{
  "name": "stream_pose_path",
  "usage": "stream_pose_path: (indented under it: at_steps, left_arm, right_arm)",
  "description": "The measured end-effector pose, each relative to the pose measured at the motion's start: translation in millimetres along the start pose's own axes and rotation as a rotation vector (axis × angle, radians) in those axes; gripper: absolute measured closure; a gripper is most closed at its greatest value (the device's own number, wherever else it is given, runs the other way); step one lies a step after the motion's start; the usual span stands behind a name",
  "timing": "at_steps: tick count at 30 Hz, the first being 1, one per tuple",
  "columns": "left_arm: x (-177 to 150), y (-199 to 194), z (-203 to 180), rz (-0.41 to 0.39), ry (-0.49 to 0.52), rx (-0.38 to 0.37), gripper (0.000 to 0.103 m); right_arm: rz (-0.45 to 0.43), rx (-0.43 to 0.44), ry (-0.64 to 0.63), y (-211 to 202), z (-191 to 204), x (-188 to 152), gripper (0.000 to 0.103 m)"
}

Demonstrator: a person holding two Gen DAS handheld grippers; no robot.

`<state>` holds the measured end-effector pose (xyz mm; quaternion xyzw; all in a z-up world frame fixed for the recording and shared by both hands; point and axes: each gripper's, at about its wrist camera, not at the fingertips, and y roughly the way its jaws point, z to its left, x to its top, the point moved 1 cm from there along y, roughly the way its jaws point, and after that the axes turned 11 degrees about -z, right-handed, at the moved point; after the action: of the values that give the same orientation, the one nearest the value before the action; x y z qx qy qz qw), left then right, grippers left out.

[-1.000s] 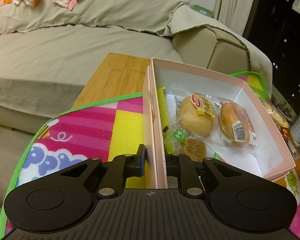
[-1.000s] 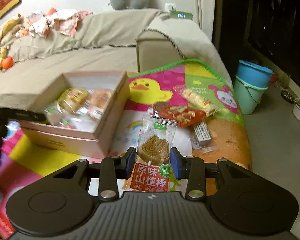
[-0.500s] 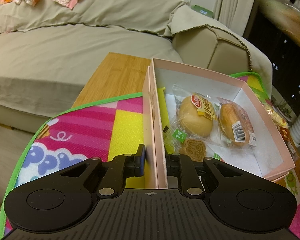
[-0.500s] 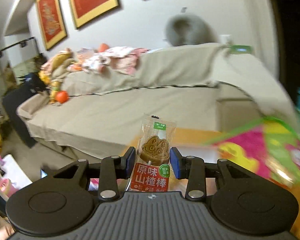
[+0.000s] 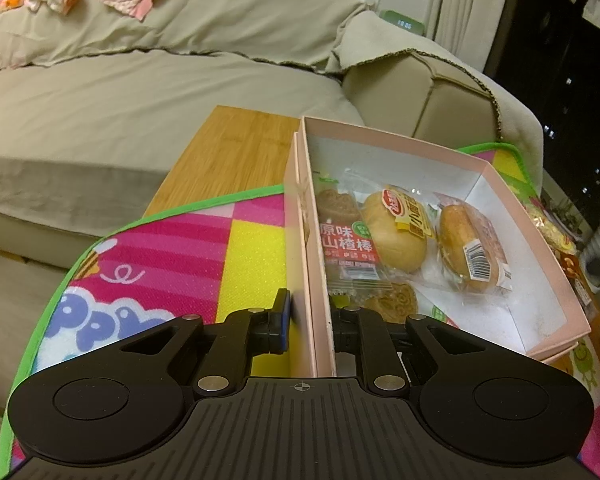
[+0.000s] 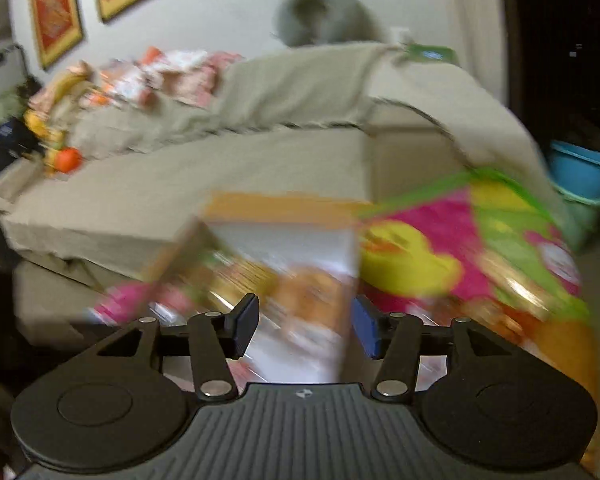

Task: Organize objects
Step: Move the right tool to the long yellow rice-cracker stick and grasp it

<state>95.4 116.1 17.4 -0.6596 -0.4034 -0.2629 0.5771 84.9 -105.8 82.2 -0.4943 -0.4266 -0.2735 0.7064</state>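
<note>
Over the bright playmat (image 5: 148, 256), my left gripper (image 5: 308, 322) pinches the pink cardboard box (image 5: 540, 240) wall; red-labelled hawthorn snack packet (image 5: 348, 248) lies inside; my right gripper (image 6: 306, 326), just opened, holds nothing.

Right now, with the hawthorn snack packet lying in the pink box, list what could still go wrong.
1. The left gripper pinches only the pink box side wall; a tug could bend it or tip the box.
2. The hawthorn snack packet leans on the bread packets, so it may slide.
3. The right gripper, jaws just opened and empty, sits close over the box in a blurred view and could clip it.
</note>
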Motion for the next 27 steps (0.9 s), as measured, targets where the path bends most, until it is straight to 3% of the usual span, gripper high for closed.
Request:
stream_pose_path:
  at_steps: [5, 10, 15, 20, 23, 24, 27]
  left_arm:
    - [0, 0, 0, 0.0, -0.001, 0.0, 0.086]
    - [0, 0, 0, 0.0, 0.0, 0.0, 0.086]
    - [0, -1, 1, 0.0, 0.0, 0.003, 0.087]
    - [0, -1, 0, 0.005, 0.003, 0.005, 0.087]
    - [0, -2, 0, 0.005, 0.005, 0.005, 0.087]
    - [0, -2, 0, 0.004, 0.005, 0.005, 0.087]
    - [0, -2, 0, 0.005, 0.003, 0.006, 0.087]
  right_arm:
    - [0.064, -0.145, -0.009, -8, -50, -36, 0.05]
    - [0.022, -0.232, -0.071, 3, -87, -30, 0.038]
    - [-0.006, -0.319, -0.144, 53, -123, 0, 0.036]
    - [0.117, -0.308, -0.028, 115, -159, 12, 0.036]
    - [0.193, -0.305, -0.02, 135, -167, 5, 0.047]
    - [0.18, -0.297, -0.016, 132, -166, 4, 0.058]
    - [0.192, -0.311, -0.015, 117, -170, 0, 0.072]
